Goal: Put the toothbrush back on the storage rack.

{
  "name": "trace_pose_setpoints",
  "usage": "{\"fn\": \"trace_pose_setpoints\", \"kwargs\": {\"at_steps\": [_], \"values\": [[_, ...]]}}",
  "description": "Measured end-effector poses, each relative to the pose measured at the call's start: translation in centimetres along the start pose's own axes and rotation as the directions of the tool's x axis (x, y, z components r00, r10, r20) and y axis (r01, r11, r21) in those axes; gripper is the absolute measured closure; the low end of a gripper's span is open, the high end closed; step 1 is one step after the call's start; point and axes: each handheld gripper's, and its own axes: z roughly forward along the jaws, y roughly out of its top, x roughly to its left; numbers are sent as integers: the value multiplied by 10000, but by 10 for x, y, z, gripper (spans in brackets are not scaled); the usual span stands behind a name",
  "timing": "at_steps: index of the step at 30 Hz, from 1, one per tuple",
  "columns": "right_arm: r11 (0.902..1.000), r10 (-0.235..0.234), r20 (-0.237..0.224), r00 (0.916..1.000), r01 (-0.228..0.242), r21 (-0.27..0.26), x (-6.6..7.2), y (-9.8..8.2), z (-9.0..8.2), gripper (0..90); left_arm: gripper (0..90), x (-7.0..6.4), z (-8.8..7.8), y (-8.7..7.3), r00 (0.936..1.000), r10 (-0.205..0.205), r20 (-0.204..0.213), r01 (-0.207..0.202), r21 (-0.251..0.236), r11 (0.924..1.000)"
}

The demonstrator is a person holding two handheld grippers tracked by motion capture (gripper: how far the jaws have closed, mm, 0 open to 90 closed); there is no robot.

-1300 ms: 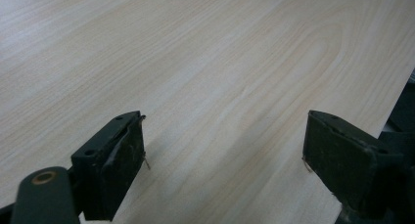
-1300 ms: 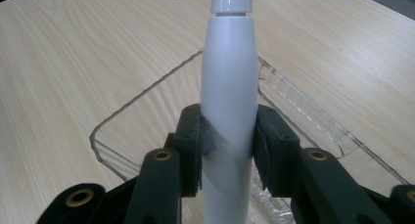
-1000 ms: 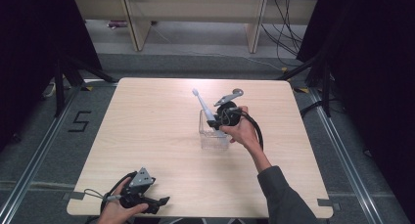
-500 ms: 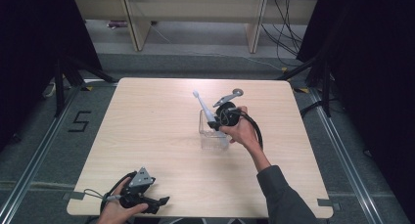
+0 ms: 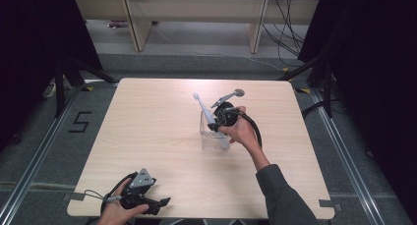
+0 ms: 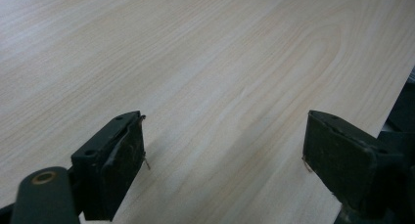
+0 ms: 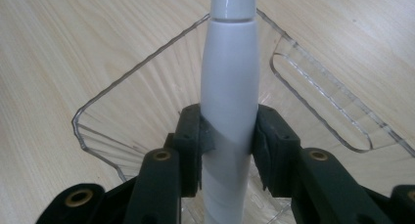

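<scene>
My right tool (image 7: 229, 141) is clamped on the white toothbrush (image 7: 230, 92): both pads press its thick handle from either side, and the handle runs straight up between them. In the high view the right tool (image 5: 218, 123) sits at the clear box (image 5: 209, 136) near the middle of the bench (image 5: 147, 117), with my right hand (image 5: 241, 131) wrapped round it. The toothbrush (image 5: 206, 114) leans away from me, its lower end down in the box and its brush head up above the rim, tilted toward the far left. Through the right gripper view the clear box (image 7: 122, 101) lies open below the handle, its walls spreading out to both sides, and one wall has a long slot cut in it.

My left tool (image 6: 225, 150) stands wide with nothing between the jaws, just bare wood under them. In the high view the left tool (image 5: 160, 204) rests low at the near left edge of the bench in my left hand (image 5: 118, 212), well apart from the box, its cable looping beside it
</scene>
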Motion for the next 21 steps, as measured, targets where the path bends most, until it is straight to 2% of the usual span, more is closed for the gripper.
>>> {"fn": "trace_pose_setpoints", "kwargs": {"at_steps": [1, 4, 5, 6, 8, 9, 11, 12, 13, 18, 20, 21], "values": [[9978, -603, 56, 9982, 604, -266, -4, 1, 2, 658, 149, 0, 0, 0, 10000, 0, 0, 0, 0, 10000], [9991, -404, 83, 9992, 405, -133, -3, 2, 3, 657, 149, 0, 0, 0, 10000, -80, -31, 80, 22, 10000], [9998, -201, 176, 9996, 200, 42, -1, 2, 2, 657, 149, -1, 1, -1, 9998, -188, 119, 188, 34, 9998], [9999, -68, 125, 9999, 66, 138, 0, 2, 2, 657, 149, 0, 0, 0, 9999, -108, -14, 108, 15, 9999], [9998, -120, 1, 9999, 120, 133, -1, 3, 2, 657, 149, 0, 0, 0, 9999, -108, -31, 108, 20, 9999], [9985, -530, 36, 9986, 530, -104, -3, 3, 3, 656, 149, 0, 0, 0, 9999, -108, -31, 108, 20, 9999], [9988, -485, -2, 9988, 485, -60, -3, 3, 4, 655, 149, -1, 1, 0, 9998, -157, 119, 157, 33, 9999], [9990, -434, 40, 9990, 434, -53, -3, 3, 4, 655, 149, -1, 0, 0, 9999, -36, 131, 35, 29, 10000], [9990, -445, 28, 9990, 445, 28, -3, 4, 4, 655, 149, -2, 1, 0, 9996, -170, 212, 173, -103, 9998], [9993, -363, 5, 9993, 363, -41, -3, 3, 6, 643, 149, -2, 1, 0, 9997, -146, 211, 148, -90, 9998], [9998, 140, 208, 9997, -143, 143, -1, 4, 4, 623, 149, -2, 1, 0, 9996, -173, 225, 175, -94, 9998], [9997, 214, 207, 9996, -216, 95, 0, 4, 3, 618, 149, -2, 1, 0, 9996, -199, 212, 201, -88, 9998]]}}
